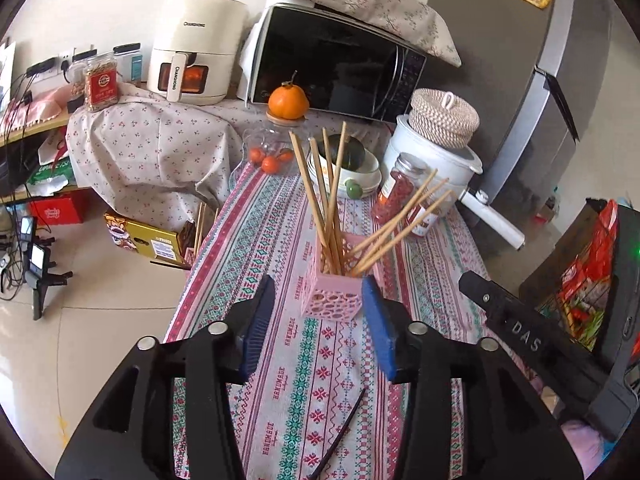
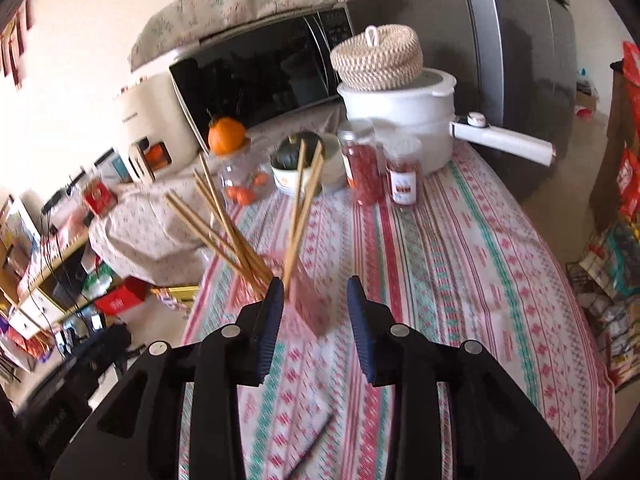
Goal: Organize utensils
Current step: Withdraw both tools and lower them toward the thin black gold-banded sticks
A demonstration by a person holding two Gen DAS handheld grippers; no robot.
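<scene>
A pink lattice holder [image 1: 326, 300] stands on the striped tablecloth [image 1: 320, 368] with several wooden chopsticks [image 1: 320, 200] fanned out of it. My left gripper [image 1: 318, 284] is open just in front of it, its blue pads on either side of the near face and the right pad close to a corner. In the blurred right wrist view the holder [image 2: 308, 304] sits between the tips of my open right gripper [image 2: 315, 286], and chopsticks [image 2: 298, 216] rise beside the left finger. Nothing is gripped. A thin dark stick [image 1: 340, 432] lies on the cloth below the grippers.
Behind the holder stand a glass jar of small oranges [image 1: 268, 152], stacked bowls [image 1: 356, 176], red-filled jars [image 1: 396, 192] and a white pot with a woven lid [image 1: 436, 148]. A microwave [image 1: 336, 64] and air fryer [image 1: 192, 52] line the back. The table edge drops to the floor on the left.
</scene>
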